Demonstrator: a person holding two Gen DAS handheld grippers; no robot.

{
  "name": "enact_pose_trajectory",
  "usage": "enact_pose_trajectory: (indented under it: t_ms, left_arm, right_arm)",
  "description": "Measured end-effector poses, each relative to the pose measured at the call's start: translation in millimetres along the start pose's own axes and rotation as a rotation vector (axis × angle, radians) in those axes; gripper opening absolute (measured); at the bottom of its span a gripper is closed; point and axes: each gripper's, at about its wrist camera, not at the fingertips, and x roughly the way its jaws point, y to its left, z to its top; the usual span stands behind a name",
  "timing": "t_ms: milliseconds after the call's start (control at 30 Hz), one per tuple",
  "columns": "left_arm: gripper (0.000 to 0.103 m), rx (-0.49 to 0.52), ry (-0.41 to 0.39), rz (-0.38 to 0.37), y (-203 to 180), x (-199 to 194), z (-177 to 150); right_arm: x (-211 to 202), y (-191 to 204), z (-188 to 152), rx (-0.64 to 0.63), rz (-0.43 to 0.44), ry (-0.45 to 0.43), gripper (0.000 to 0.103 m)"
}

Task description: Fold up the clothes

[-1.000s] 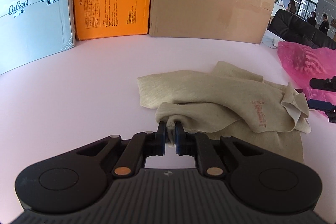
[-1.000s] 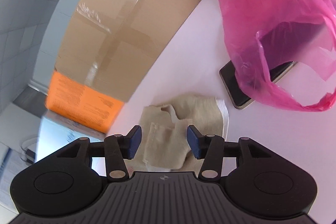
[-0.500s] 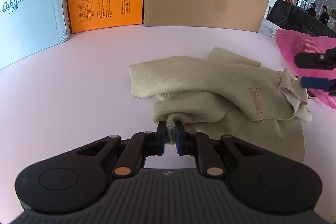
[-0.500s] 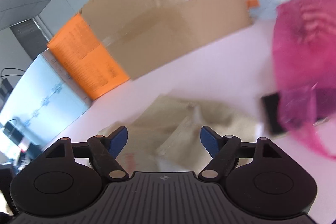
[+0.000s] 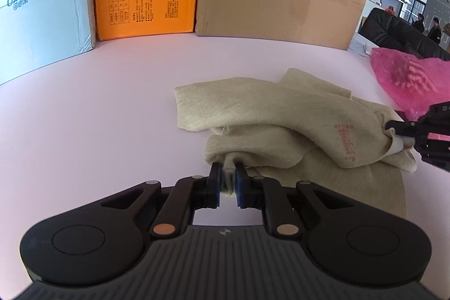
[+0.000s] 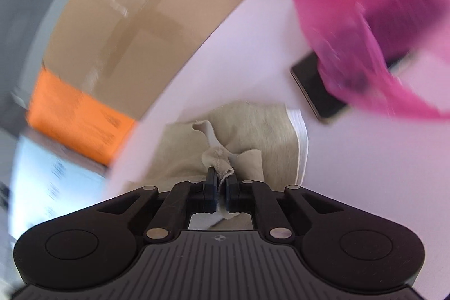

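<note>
While crumpled on smooth pale table point(image 5: 112, 117), nubby beige garment point(image 5: 267, 114) pinched at bunched hem by left gripper point(image 5: 227, 183); right gripper point(image 6: 220, 183) clamped tight on frayed corner.

Right wrist view smeared by motion blur. Phone point(image 6: 315, 86) half hidden under pink bag point(image 6: 374, 18). Red print on beige garment point(image 5: 344, 142) too small to read.

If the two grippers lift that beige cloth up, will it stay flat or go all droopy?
Probably droopy: the beige cloth already lies in soft rumpled folds. It likely bunches where pinched, as at the left gripper and right gripper. It looks light.
</note>
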Motion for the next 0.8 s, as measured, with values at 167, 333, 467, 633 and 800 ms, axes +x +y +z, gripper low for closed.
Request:
enact_pose_trajectory:
  t_ms: [167, 333, 467, 633, 800]
  left_arm:
    - [0.008, -0.050, -0.131, 0.013, 8.9, -29.6, 25.3]
    - [0.008, -0.099, -0.262, 0.027, 17.9, -59.1, 50.6]
    - [0.008, -0.139, -0.367, 0.038, 25.0, -82.8, 70.8]
    - [0.007, -0.178, -0.540, 0.038, 30.9, -127.0, 109.2]
    - [0.007, -0.185, -0.650, 0.032, 34.3, -159.3, 131.2]
  right_arm:
    - [-16.9, -12.4, 11.9, 0.260, 0.276, -0.023, 0.005]
    - [-18.4, 17.7, 22.3, 0.345, 0.513, 0.002, 0.005]
    - [-15.2, 50.7, 29.4, 0.377, 0.667, 0.030, 0.005]
    - [-11.3, 91.9, 38.1, 0.416, 0.861, 0.066, 0.005]
    - [-14.2, 139.6, 51.2, 0.374, 1.008, 0.089, 0.005]
